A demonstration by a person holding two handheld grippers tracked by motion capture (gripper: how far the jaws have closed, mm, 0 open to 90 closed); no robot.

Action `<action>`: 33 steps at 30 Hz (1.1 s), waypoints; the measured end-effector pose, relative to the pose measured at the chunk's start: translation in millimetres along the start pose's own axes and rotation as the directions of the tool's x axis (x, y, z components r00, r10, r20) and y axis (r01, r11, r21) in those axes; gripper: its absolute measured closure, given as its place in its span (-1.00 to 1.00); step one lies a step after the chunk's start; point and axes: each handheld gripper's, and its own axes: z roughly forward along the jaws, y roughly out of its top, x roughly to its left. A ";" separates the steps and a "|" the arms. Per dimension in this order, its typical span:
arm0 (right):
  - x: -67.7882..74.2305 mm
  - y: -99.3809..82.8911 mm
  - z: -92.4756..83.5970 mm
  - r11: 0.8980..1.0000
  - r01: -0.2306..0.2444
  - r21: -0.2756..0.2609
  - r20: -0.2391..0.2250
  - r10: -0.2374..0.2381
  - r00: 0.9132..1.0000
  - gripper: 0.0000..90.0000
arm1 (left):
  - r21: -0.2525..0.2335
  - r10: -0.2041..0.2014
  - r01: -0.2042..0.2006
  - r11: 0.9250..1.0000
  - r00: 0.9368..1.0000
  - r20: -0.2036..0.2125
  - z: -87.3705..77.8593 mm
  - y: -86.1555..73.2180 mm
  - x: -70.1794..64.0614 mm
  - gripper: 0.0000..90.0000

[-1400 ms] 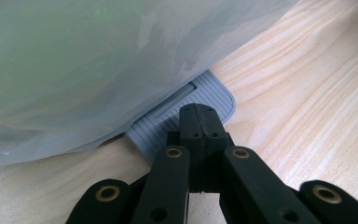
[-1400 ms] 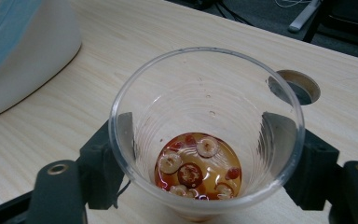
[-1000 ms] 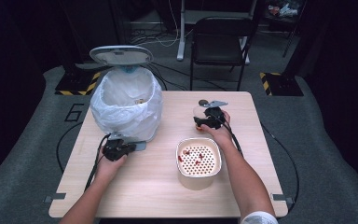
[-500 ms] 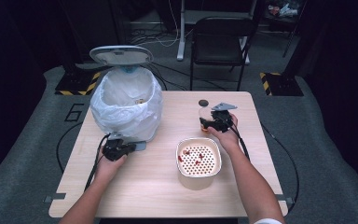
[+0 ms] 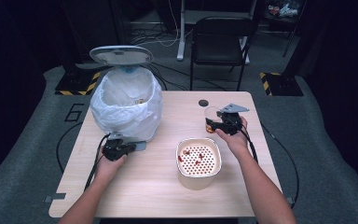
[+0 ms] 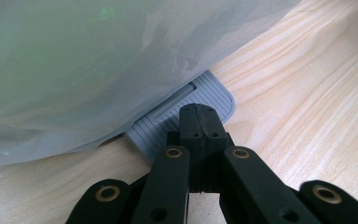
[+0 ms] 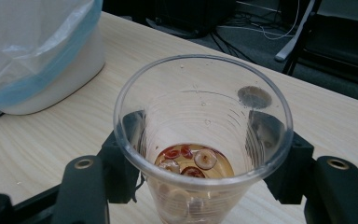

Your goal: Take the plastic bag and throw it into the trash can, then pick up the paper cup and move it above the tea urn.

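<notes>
A clear plastic cup [image 5: 209, 115] holding a little amber liquid and red fruit bits [image 7: 189, 157] sits between the jaws of my right gripper [image 5: 218, 123], right of the table's middle. The black pads [image 7: 131, 133] press on its wall from both sides, and the jaws have just been closing on it. My left gripper [image 5: 122, 149] is shut with nothing in it. Its tips [image 6: 197, 114] rest over the grey ribbed pedal [image 6: 216, 95] at the foot of the bag-lined bin [image 5: 127, 108], whose lid [image 5: 121, 55] stands up.
A cream strainer bowl [image 5: 198, 173] with red bits on its perforated insert stands at the front centre of the wooden table [image 5: 158, 196]. A small dark disc [image 5: 203, 102] lies behind the cup. A black chair [image 5: 221, 42] stands beyond the table.
My right gripper has shifted to the right and a little up with the cup. The left gripper has stayed at the bin's pedal.
</notes>
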 end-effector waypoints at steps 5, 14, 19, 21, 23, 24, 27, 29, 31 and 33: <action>4.4 -0.6 -20.8 0.999 0.001 -0.034 0.001 -0.001 1.000 -0.15 | 0.000 -0.002 0.002 1.000 1.000 -0.001 0.0 0.0 -0.1 1.00; 7.1 4.6 -58.5 0.997 0.010 -0.074 0.012 -0.009 1.000 -0.15 | 0.003 0.000 0.000 1.000 1.000 -0.002 0.0 0.2 0.0 1.00; 12.6 9.6 -83.6 0.995 0.023 -0.097 0.018 -0.021 1.000 -0.15 | 0.005 -0.005 0.005 1.000 1.000 -0.007 0.3 0.6 -1.1 1.00; 14.6 10.6 -90.7 0.994 0.034 -0.106 0.021 -0.032 0.999 -0.15 | 0.008 -0.002 0.002 1.000 1.000 -0.009 -0.1 0.8 -0.7 1.00; 16.9 11.3 -97.1 0.993 0.044 -0.109 0.020 -0.042 0.999 -0.14 | 0.008 -0.001 0.001 1.000 1.000 -0.007 0.0 0.8 -0.5 1.00; 16.9 11.3 -97.1 0.993 0.044 -0.109 0.020 -0.042 0.999 -0.14 | 0.008 -0.001 0.001 1.000 1.000 -0.007 0.0 0.8 -0.5 1.00; 21.3 11.9 -106.3 0.993 0.059 -0.104 0.023 -0.057 0.998 -0.14 | 0.008 0.000 0.000 1.000 1.000 -0.008 0.2 1.1 -0.9 1.00; 23.3 12.0 -110.2 0.992 0.071 -0.102 0.025 -0.068 0.997 -0.14 | 0.008 -0.001 0.001 1.000 1.000 -0.007 0.2 1.0 -0.6 1.00; 26.2 12.1 -114.0 0.992 0.075 -0.101 0.026 -0.072 0.997 -0.14 | 0.009 -0.001 0.001 1.000 1.000 -0.005 0.1 1.1 -0.4 1.00; 27.0 12.5 -115.9 0.991 0.081 -0.103 0.026 -0.079 0.997 -0.13 | 0.019 0.002 -0.002 1.000 1.000 0.000 -0.8 1.4 0.0 1.00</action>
